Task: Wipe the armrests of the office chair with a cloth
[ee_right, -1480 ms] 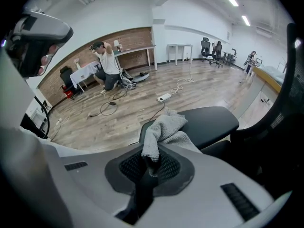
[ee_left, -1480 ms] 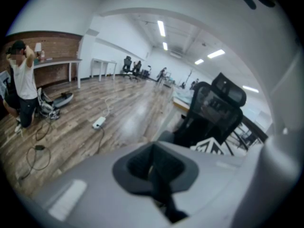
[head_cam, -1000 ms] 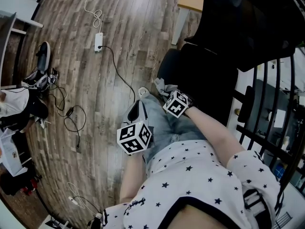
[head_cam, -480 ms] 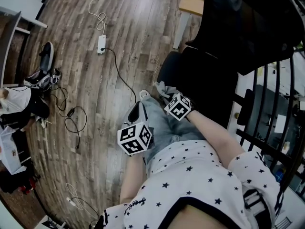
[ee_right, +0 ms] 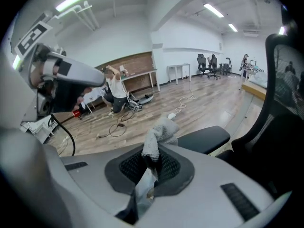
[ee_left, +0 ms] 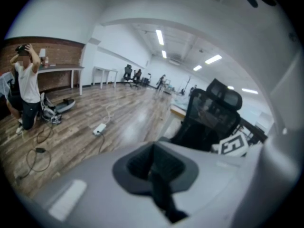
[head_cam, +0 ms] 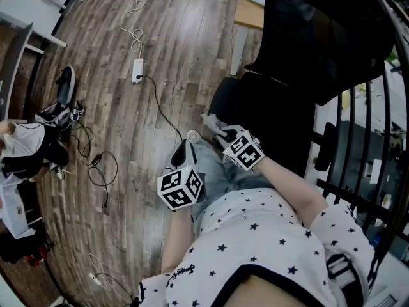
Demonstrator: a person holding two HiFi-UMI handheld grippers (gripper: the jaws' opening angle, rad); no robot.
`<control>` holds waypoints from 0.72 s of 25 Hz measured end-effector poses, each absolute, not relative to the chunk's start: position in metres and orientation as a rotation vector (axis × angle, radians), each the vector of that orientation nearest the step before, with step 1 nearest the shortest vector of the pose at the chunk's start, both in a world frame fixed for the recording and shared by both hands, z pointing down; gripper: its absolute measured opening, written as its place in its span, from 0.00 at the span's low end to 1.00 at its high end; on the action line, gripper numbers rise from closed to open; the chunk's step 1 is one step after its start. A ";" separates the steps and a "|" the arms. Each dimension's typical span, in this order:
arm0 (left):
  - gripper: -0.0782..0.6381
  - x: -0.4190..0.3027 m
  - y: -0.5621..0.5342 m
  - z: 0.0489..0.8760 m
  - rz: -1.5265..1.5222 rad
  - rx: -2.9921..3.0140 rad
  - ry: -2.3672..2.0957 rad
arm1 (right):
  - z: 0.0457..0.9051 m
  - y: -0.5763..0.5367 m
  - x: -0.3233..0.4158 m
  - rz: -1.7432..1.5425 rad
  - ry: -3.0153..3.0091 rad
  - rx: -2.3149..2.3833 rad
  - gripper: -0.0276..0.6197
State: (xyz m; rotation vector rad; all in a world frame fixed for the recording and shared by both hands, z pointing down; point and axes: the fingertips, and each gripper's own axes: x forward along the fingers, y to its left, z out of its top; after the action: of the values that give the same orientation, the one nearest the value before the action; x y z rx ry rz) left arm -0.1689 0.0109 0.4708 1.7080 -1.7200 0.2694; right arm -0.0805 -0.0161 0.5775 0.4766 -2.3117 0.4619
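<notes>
The right gripper's (ee_right: 151, 164) jaws are clamped on a grey cloth (ee_right: 160, 129), which bunches up above them and trails down between them. The cloth hangs just in front of the near end of the black armrest pad (ee_right: 205, 137) of the office chair (head_cam: 319, 37); I cannot tell whether they touch. The left gripper's (ee_left: 155, 170) jaws are pressed together with nothing between them, held apart from the chair over the wooden floor (head_cam: 160, 37), where a white power strip (head_cam: 136, 70) lies.

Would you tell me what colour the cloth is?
Light grey cloth; it shows best in the right gripper view.
</notes>
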 end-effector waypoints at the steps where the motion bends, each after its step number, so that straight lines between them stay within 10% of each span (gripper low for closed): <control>1: 0.11 -0.168 0.010 0.469 0.266 1.711 -1.723 | 0.571 -0.016 -0.080 0.465 -2.325 0.480 0.09; 18: 0.11 -0.156 0.007 0.442 0.211 1.771 -1.761 | 0.466 -0.011 -0.064 0.504 -2.532 0.543 0.09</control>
State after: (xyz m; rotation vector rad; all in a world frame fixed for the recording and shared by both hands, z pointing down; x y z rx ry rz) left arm -0.1562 0.0071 0.4418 1.7712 -1.7613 0.2108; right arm -0.0641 -0.0111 0.4657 0.5433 -2.5323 0.5035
